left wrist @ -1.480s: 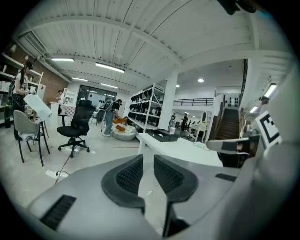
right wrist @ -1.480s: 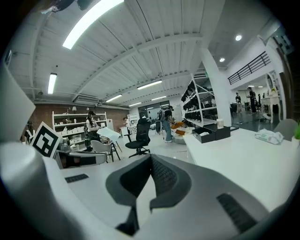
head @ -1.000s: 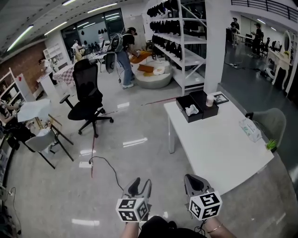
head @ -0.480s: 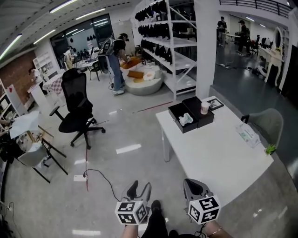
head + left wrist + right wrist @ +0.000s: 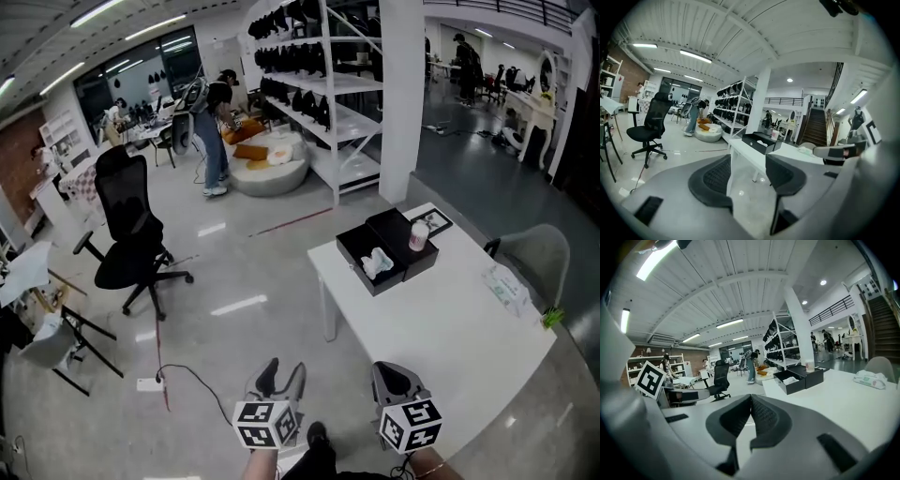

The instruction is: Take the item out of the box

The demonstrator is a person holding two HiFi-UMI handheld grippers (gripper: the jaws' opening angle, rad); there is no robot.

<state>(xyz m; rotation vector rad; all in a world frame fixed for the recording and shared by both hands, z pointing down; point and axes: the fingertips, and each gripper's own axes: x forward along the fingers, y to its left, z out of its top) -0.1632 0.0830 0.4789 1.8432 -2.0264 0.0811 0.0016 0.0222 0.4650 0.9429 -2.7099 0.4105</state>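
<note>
An open black box stands at the far end of the white table, with a crumpled white item inside it. The box and its item show far ahead in the right gripper view, and the box also in the left gripper view. My left gripper hangs over the floor short of the table, and its jaws have just been opening, with nothing between them. My right gripper hovers by the table's near corner, its pads meeting, empty.
A second black box part, a cup and a framed card stand beside the box. A tissue pack and a small plant lie near the right edge, by a grey chair. A black office chair and a cable are on the floor at left.
The view has travelled forward across the floor. The table and box have come nearer, and the office chair has slid left. Both grippers keep their place at the bottom edge.
</note>
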